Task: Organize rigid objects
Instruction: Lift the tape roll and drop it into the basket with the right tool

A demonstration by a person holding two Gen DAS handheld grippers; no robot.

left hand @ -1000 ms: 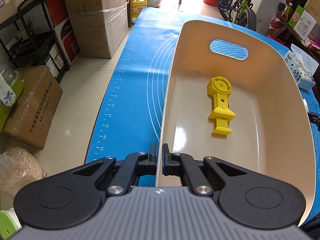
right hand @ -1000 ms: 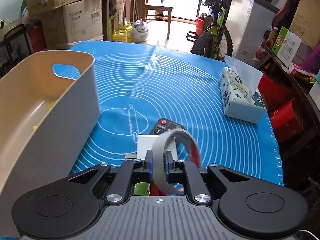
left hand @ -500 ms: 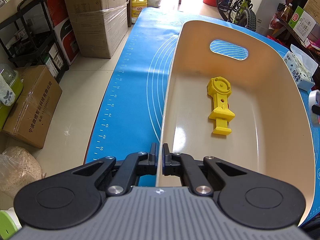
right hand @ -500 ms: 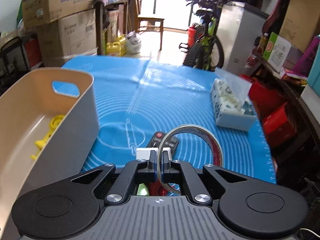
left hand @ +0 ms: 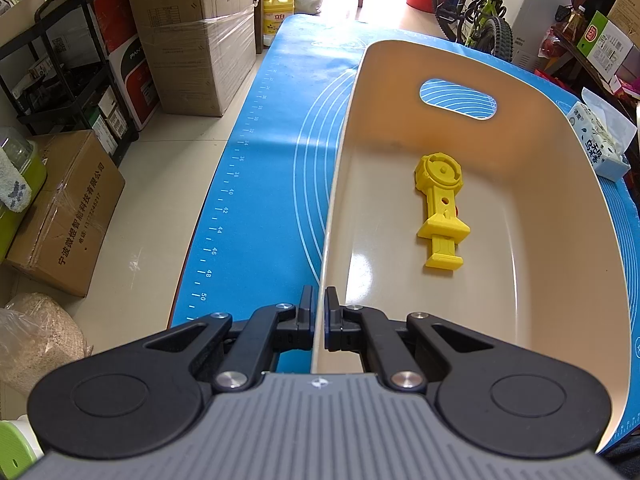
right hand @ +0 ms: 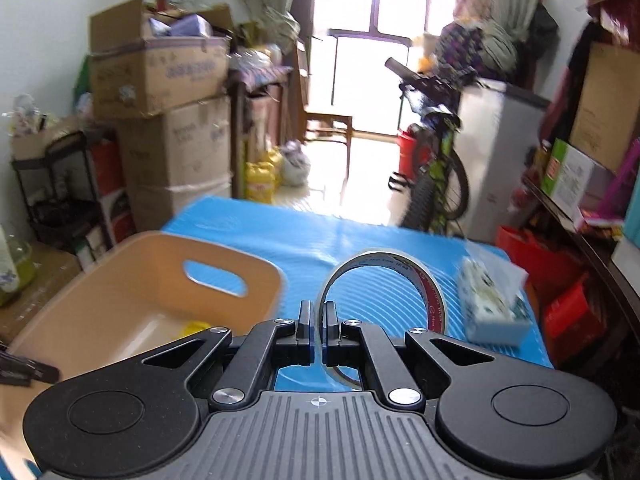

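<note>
Tape roll [right hand: 384,280] heads for the bin [left hand: 568,184]

Right gripper [right hand: 314,316] jaws pinch its band; left gripper [left hand: 319,308] jaws clamp the wall. Best released low, beside the yellow toy [left hand: 440,210].

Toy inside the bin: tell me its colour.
The toy is bright yellow, seen best in the left wrist view.

Glossy smooth plastic bin [left hand: 560,208]; matt yellow plastic toy [left hand: 440,208]
</note>
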